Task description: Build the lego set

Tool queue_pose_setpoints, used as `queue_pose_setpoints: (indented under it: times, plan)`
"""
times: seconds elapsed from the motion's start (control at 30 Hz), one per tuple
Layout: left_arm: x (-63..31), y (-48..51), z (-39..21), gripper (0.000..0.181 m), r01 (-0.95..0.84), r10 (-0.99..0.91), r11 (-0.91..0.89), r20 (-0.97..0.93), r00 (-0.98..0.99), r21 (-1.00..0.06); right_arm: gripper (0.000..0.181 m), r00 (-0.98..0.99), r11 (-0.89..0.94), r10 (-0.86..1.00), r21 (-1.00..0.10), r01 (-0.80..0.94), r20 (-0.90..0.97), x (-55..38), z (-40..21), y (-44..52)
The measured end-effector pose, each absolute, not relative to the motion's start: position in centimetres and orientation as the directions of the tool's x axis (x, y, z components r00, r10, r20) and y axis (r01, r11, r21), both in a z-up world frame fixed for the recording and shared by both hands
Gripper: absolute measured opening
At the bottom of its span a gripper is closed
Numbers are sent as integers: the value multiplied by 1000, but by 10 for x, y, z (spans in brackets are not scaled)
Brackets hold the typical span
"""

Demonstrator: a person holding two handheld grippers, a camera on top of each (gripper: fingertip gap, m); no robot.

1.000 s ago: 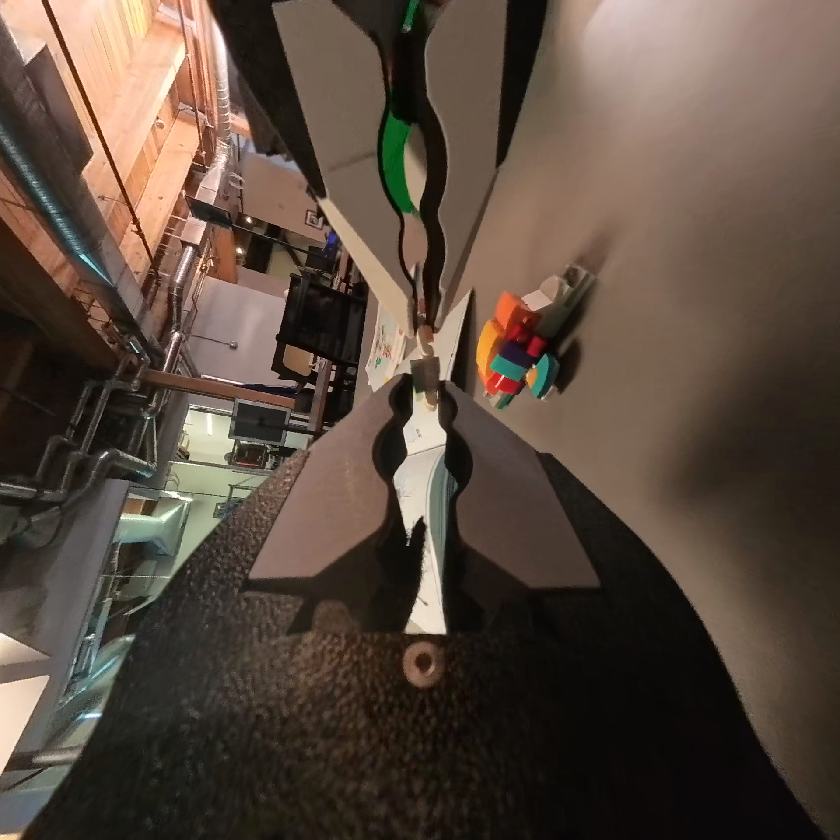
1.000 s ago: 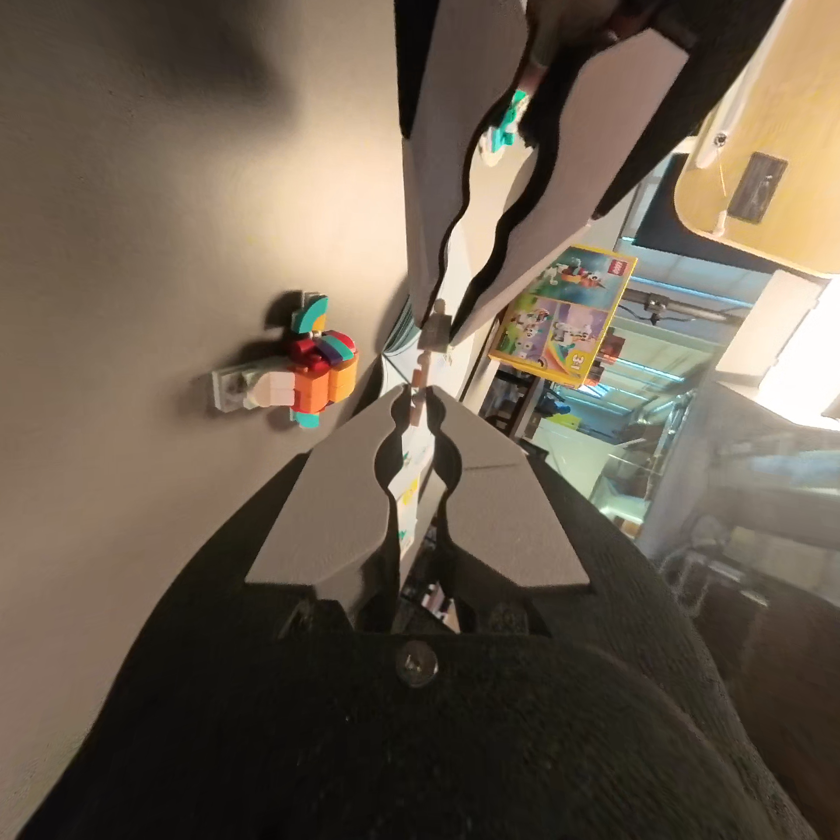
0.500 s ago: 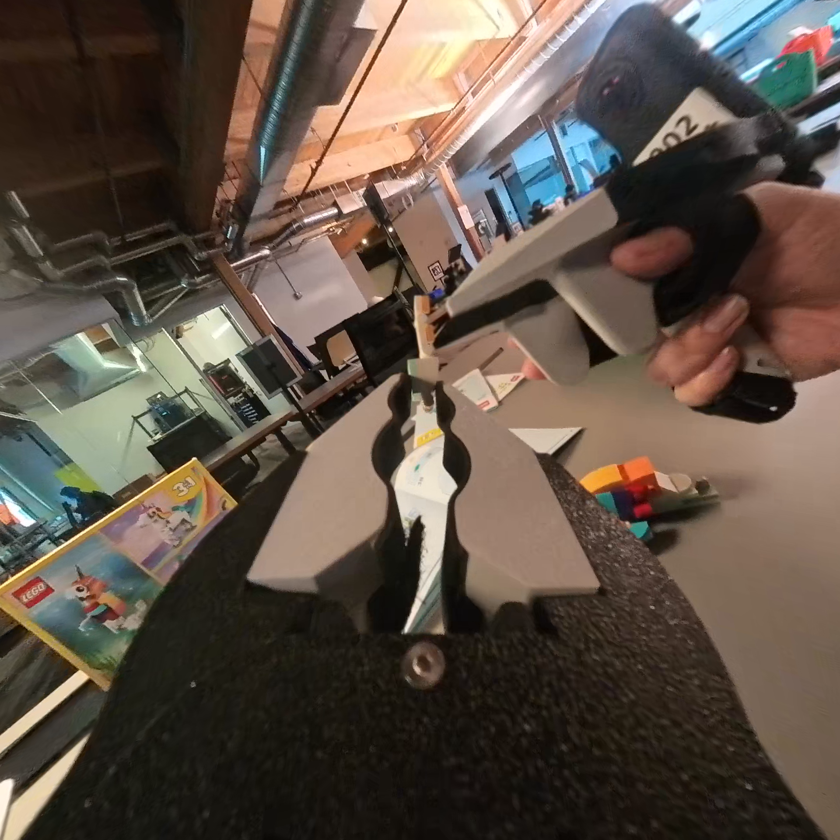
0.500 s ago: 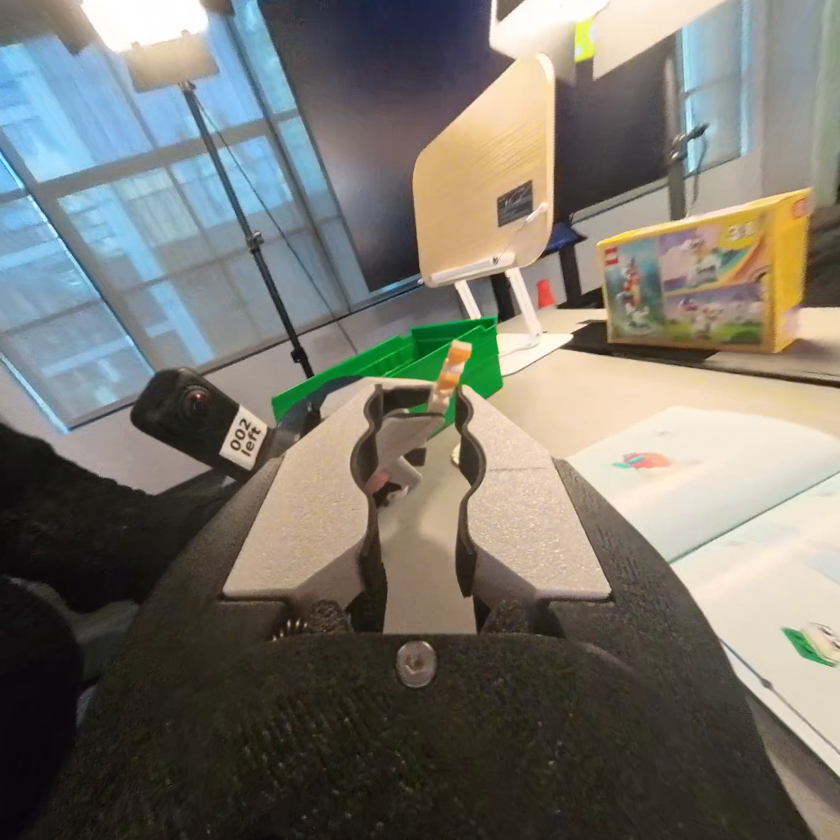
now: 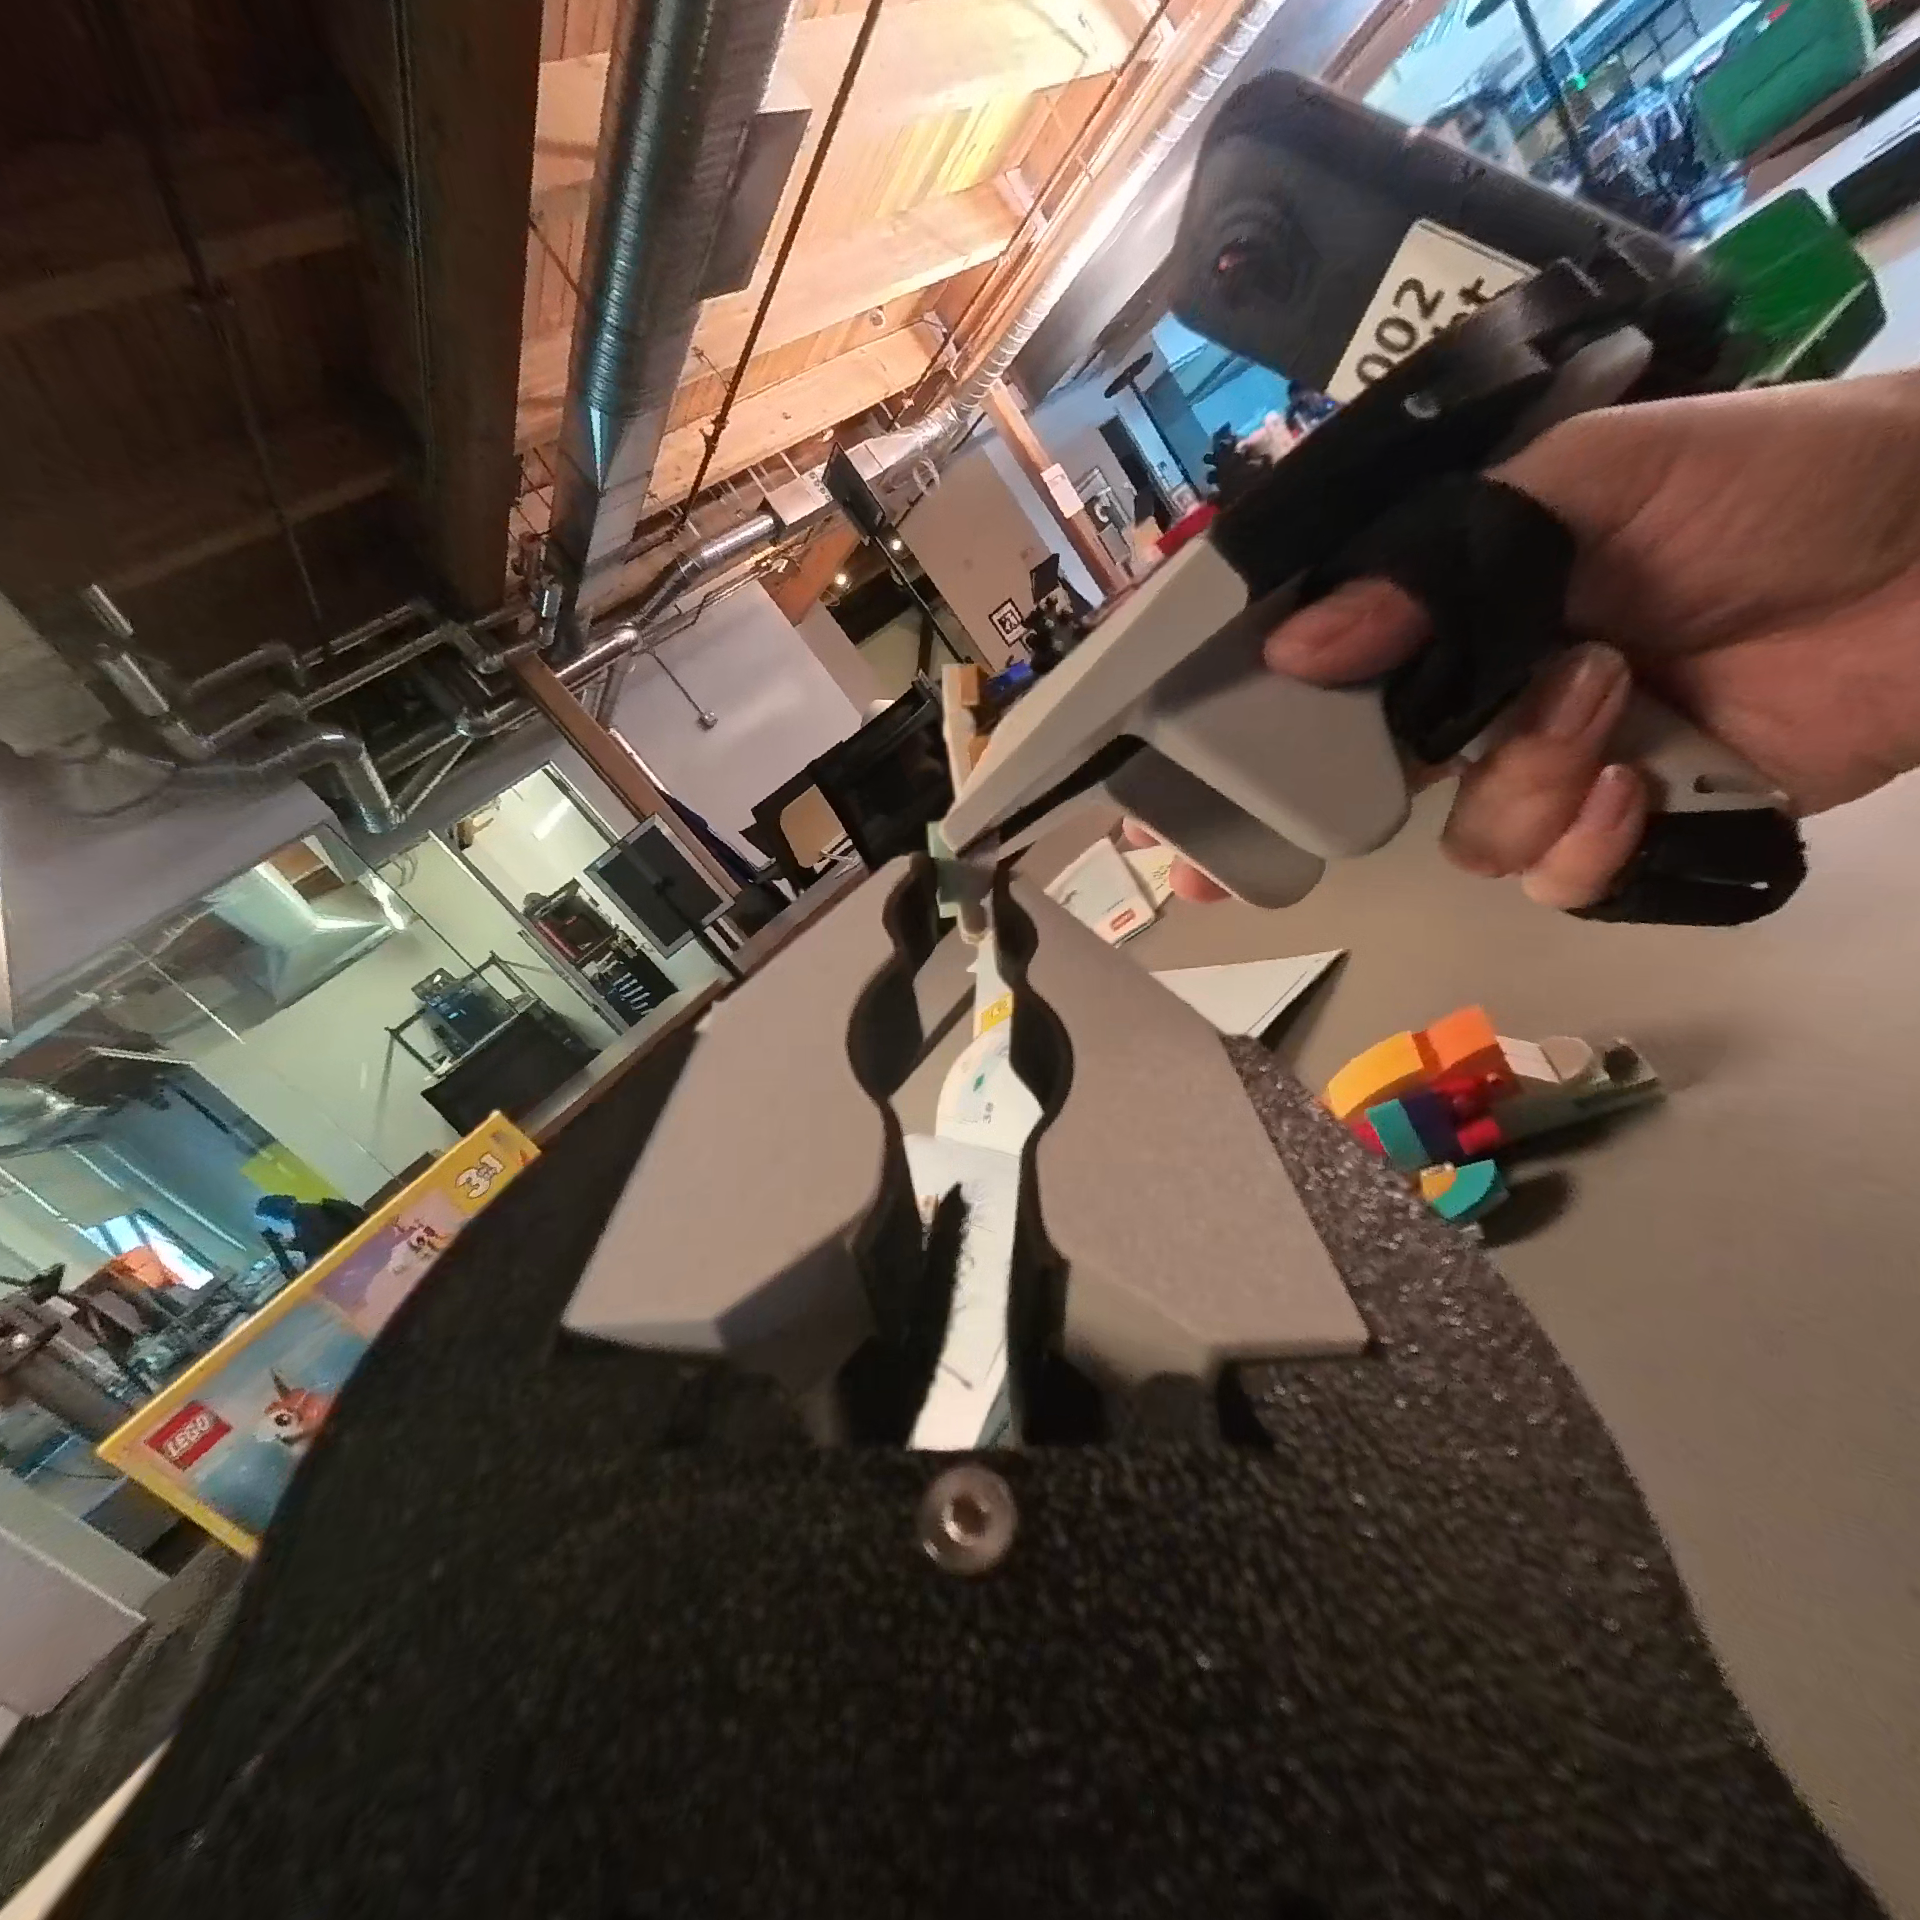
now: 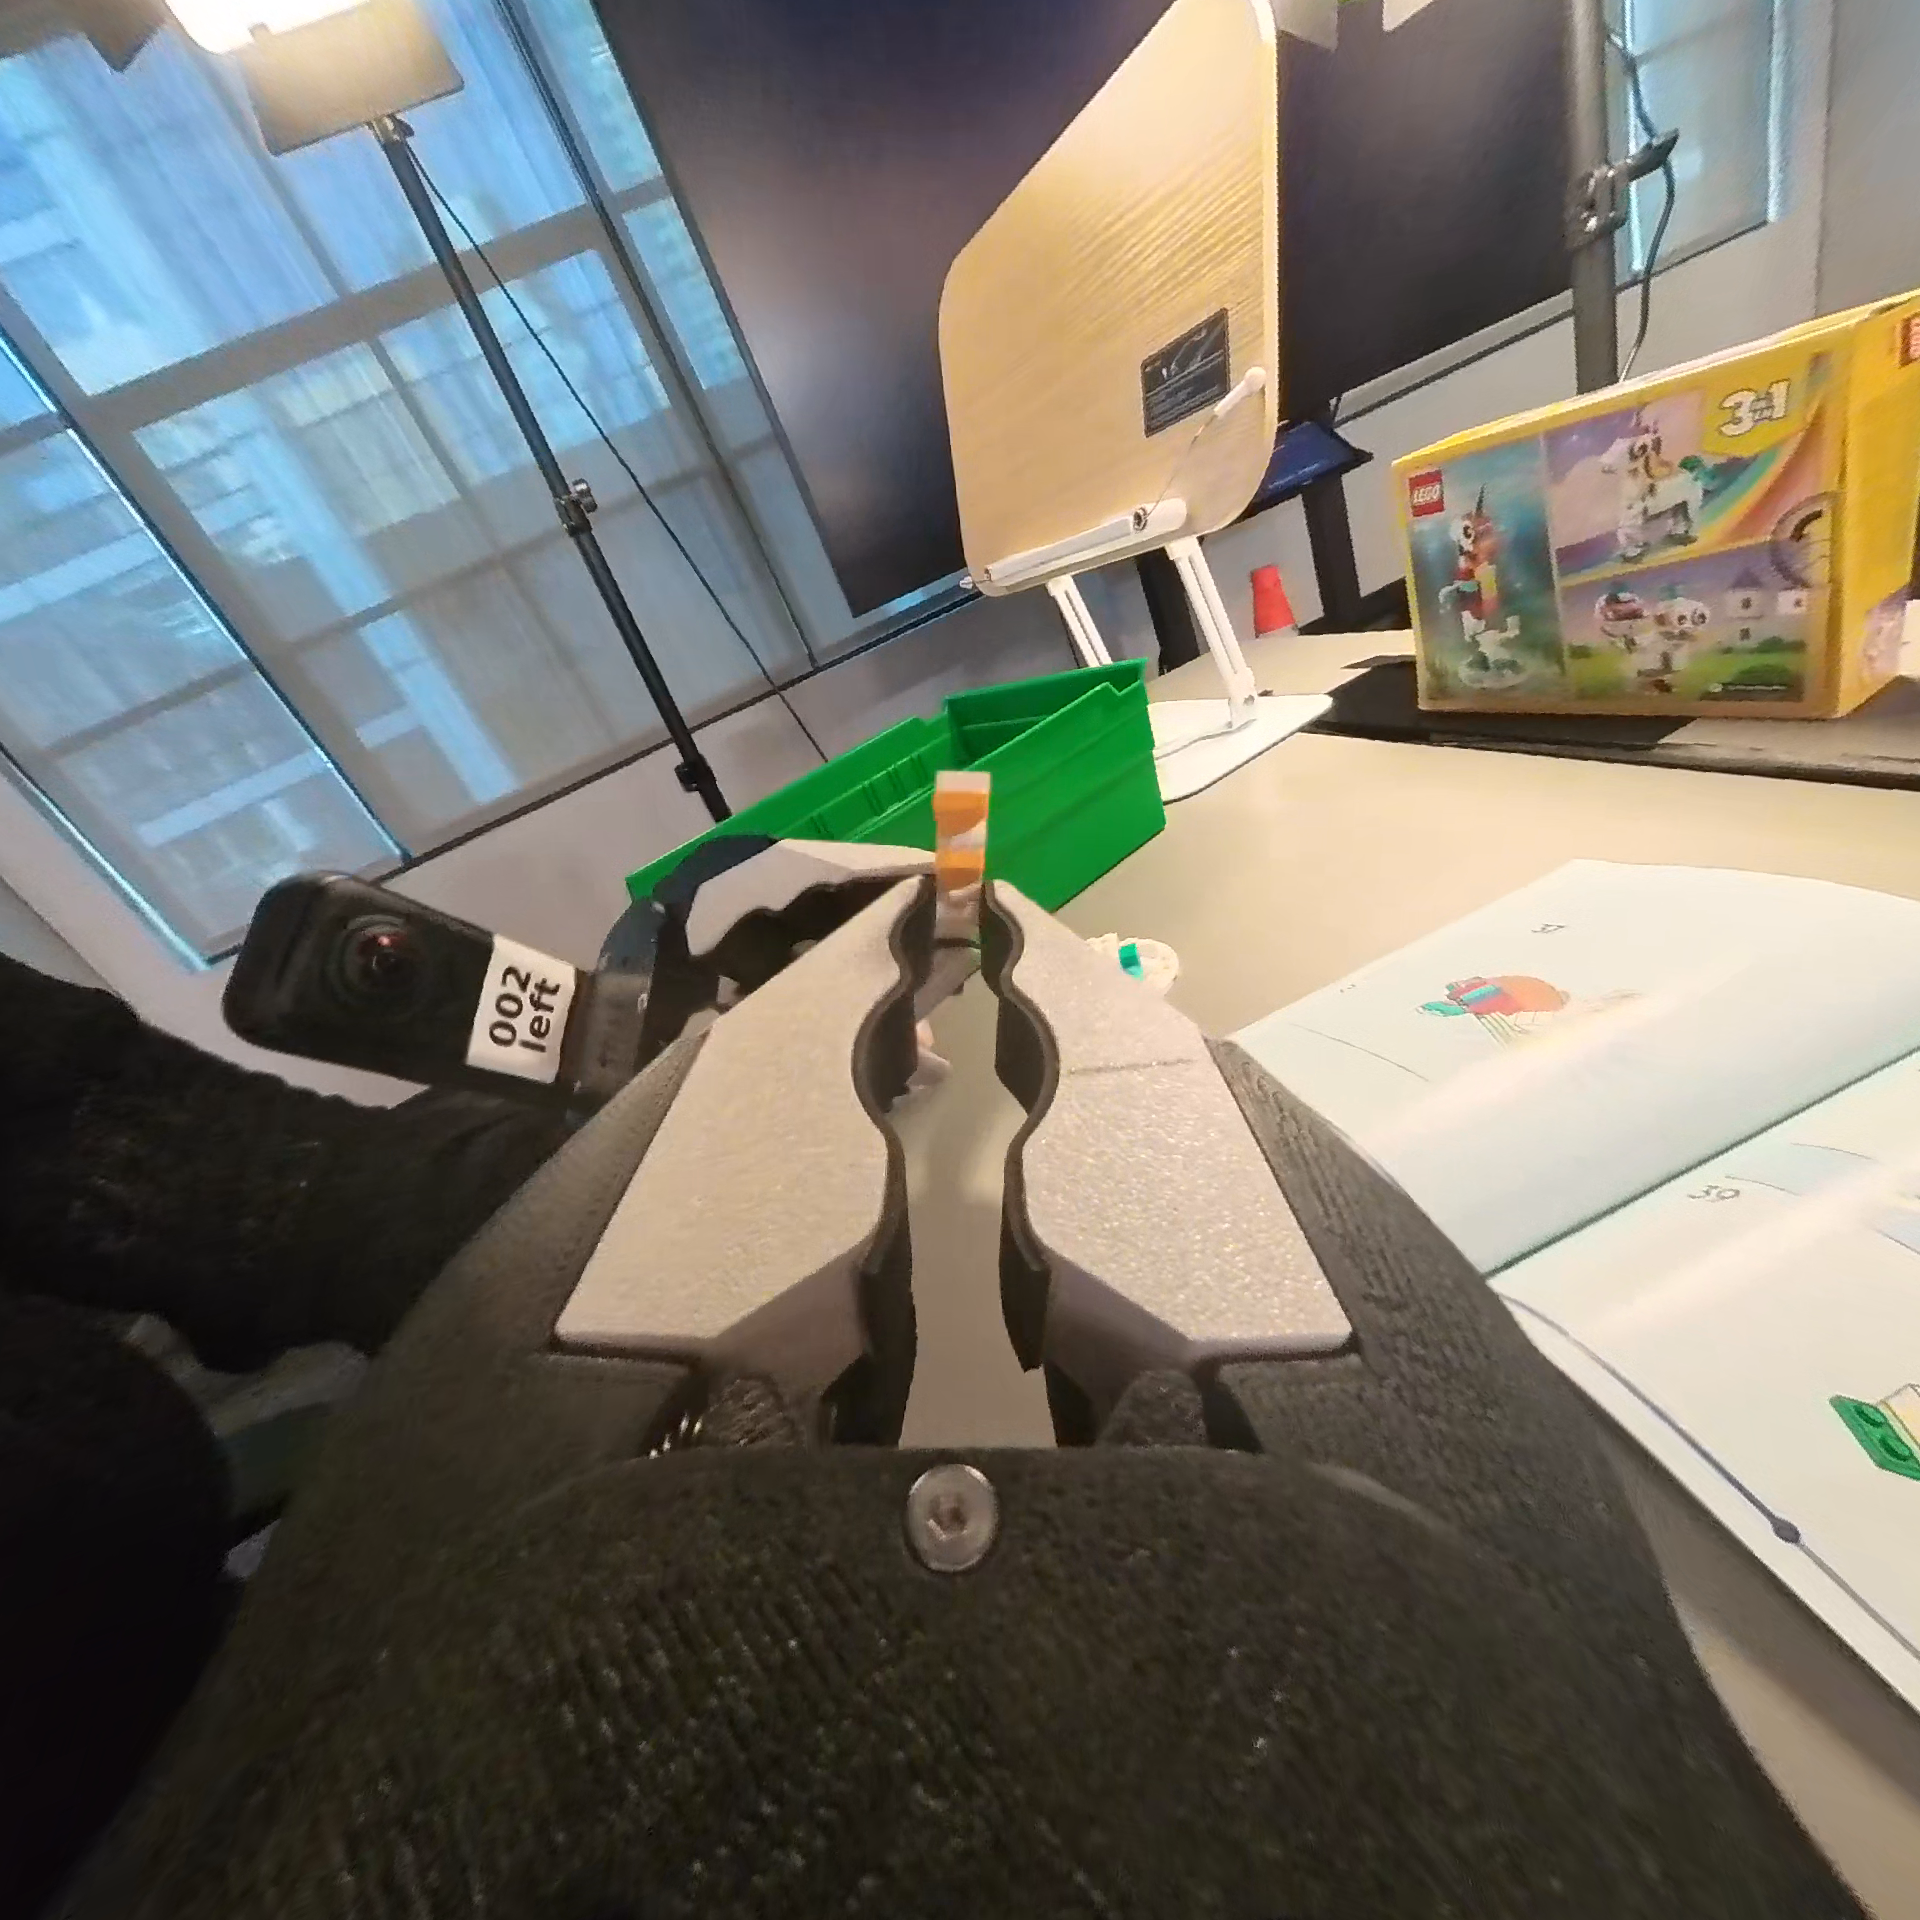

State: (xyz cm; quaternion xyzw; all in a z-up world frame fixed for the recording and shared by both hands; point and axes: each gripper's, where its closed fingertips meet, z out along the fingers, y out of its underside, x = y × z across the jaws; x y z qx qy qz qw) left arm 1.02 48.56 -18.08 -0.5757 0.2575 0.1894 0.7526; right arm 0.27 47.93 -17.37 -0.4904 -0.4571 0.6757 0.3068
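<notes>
Firmly, a thin orange-and-white lego piece [image 6: 958,842] is pinched between the wavy grey fingers of the right gripper [image 6: 951,914], a small greyish piece [image 5: 954,883] is clamped by the left gripper [image 5: 961,896], tips touching above the smooth grey table [image 5: 1714,1299] where the blocky colourful lego build [image 5: 1455,1101] is lying.

The left tool [image 5: 961,902] and right tool [image 6: 958,914] meet tip to tip, both nearly closed. Each seems to pinch something small. A bare hand [image 5: 1621,665] grips the right tool's handle.

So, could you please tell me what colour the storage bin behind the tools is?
Green. The storage bin shows best in the right wrist view, beyond the right tool.
</notes>
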Motion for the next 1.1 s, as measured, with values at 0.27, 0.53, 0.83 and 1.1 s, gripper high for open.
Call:
queue_pose_setpoints:
  times: [0.27,0.53,0.83,1.1]
  plan:
    - [37,494,-215,49,-425,-464,190,-462,756,-885,6,-44,-125,992,-988,-87,-121,40,-176,548]
    - [56,515,-277,76,-428,-849,-190,-71,524,-884,6,206,24,978,-977,-213,-20,75,-169,610]
    - [55,497,-299,44,-457,-881,-276,33,471,-846,6,222,66,975,-975,-210,18,78,-170,617]
    - [50,486,-284,42,-349,-857,-298,89,508,-889,6,204,62,979,-978,-199,21,74,-173,614]
